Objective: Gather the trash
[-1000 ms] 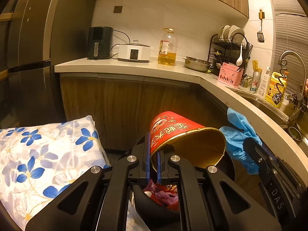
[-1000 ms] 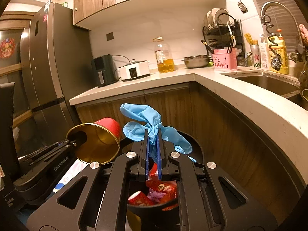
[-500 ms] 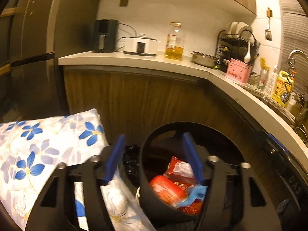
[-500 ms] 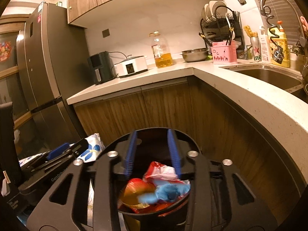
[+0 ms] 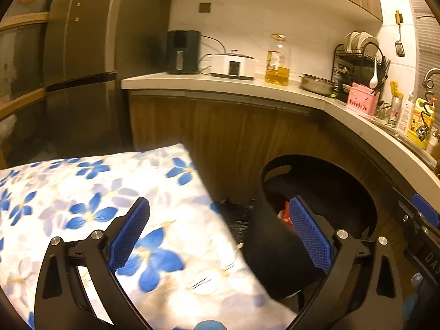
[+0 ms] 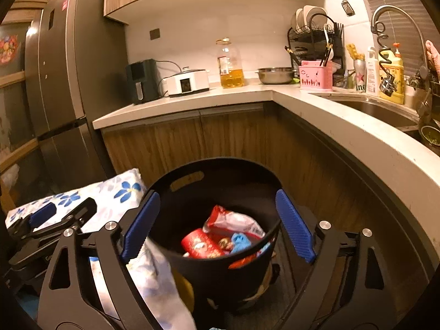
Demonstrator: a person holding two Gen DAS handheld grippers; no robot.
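Kitchen cabinets in dark wood run under a pale L-shaped worktop (image 6: 316, 115), with a fridge (image 6: 60, 82) at its left end and a sink (image 6: 379, 110) along its right arm. On the floor by the inner corner stands my black bin (image 6: 220, 272), holding a red cup (image 6: 202, 244), a blue glove (image 6: 240, 242) and a red-and-white wrapper (image 6: 231, 220). My right gripper (image 6: 217, 225) hovers over the bin, its jaws opening wide with nothing pinched between them. My left gripper (image 5: 220, 236) is opening too, empty, above a blue-flowered pillow (image 5: 90, 200) that lies just left of the bin.
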